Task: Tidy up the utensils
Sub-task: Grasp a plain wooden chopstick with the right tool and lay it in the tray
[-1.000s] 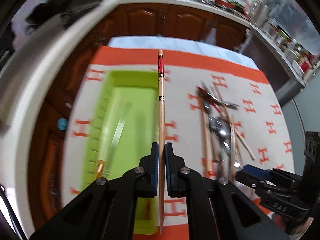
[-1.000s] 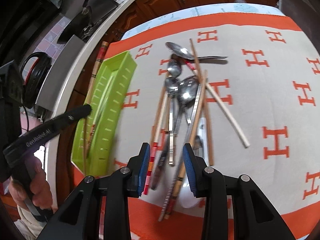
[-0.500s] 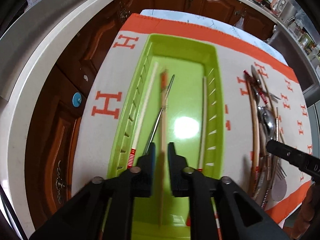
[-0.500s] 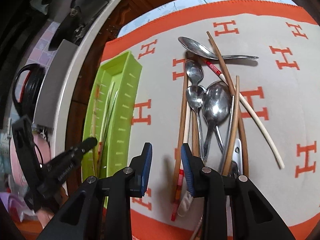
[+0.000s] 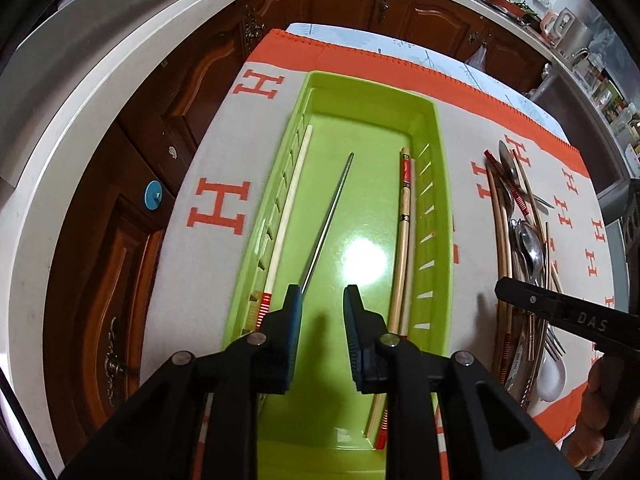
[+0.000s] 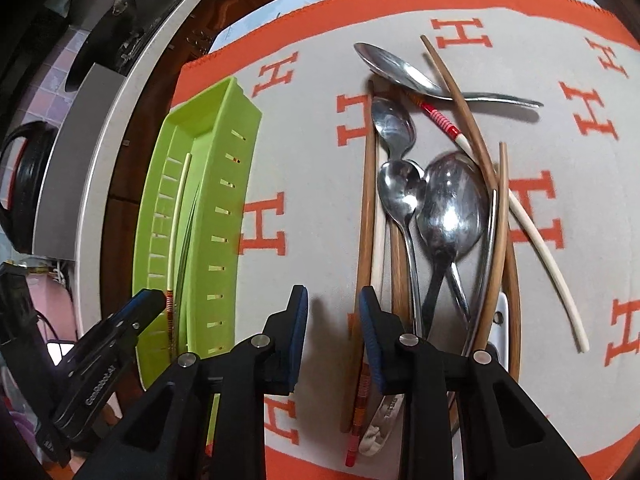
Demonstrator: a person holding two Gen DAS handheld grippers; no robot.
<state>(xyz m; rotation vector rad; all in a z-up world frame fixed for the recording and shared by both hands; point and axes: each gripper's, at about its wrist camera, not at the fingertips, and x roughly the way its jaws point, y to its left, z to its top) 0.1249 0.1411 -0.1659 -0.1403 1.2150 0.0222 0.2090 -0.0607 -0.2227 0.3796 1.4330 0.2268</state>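
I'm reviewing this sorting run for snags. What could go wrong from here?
The right gripper is closing over bare cloth beside the leftmost brown chopstick, nothing between its jaws; it may close on nothing. The utensil pile is crossed and overlapping, so lifting one piece could drag its neighbours. The left gripper, opening and empty, sits low over the green tray and might nudge the metal chopstick.

Green tray point(image 5: 436, 128): near end cut off by the left wrist view's lower edge and gripper arms. Utensil pile point(image 6: 436, 216): handle ends hidden behind the right gripper's point(image 6: 333, 332) arms. White spoon point(image 6: 374, 438): mostly covered
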